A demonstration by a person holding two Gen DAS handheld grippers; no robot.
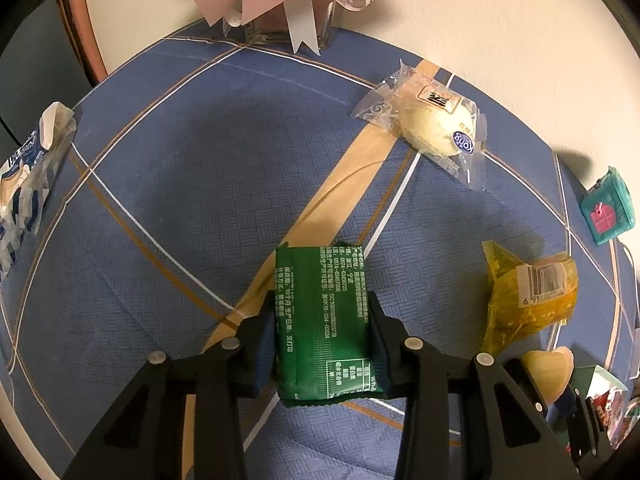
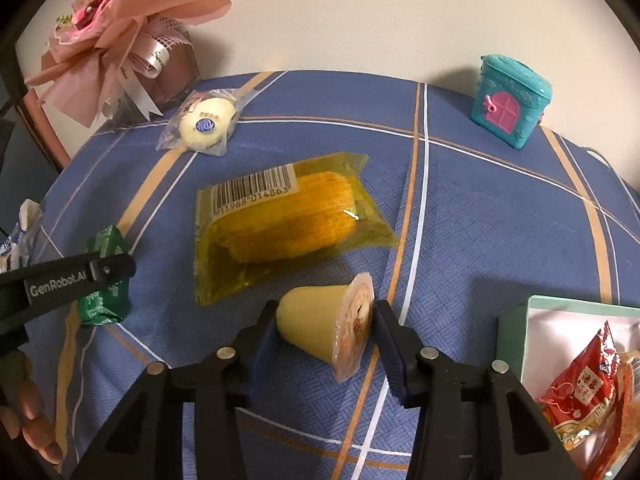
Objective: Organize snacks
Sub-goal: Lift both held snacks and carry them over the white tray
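left gripper (image 1: pixel 322 334): its fingers are pinching the green packet (image 1: pixel 326 324) from both sides, the pads pressing on the packet's long edges at bottom centre of the left wrist view.
green packet axis: its long side is running up the frame, in line with the fingers, while it is lying on the blue checked tablecloth (image 1: pixel 180 184).
right gripper (image 2: pixel 326 328): it is closing on the jelly cup (image 2: pixel 326 322); one pad is sitting at the cup's narrow base, the other at its foil lid.
jelly cup axis: it is lying on its side, base pointing left and lid right, across the gap between the fingers.
box (image 2: pixel 516 320): it is sitting at the lower right of the right wrist view, already holding a red packet (image 2: pixel 588 384).
nearer hand: the right one, judging by the box lying just right of the cup.
corn pack (image 2: pixel 288 220): it is lying above the cup, untouched.
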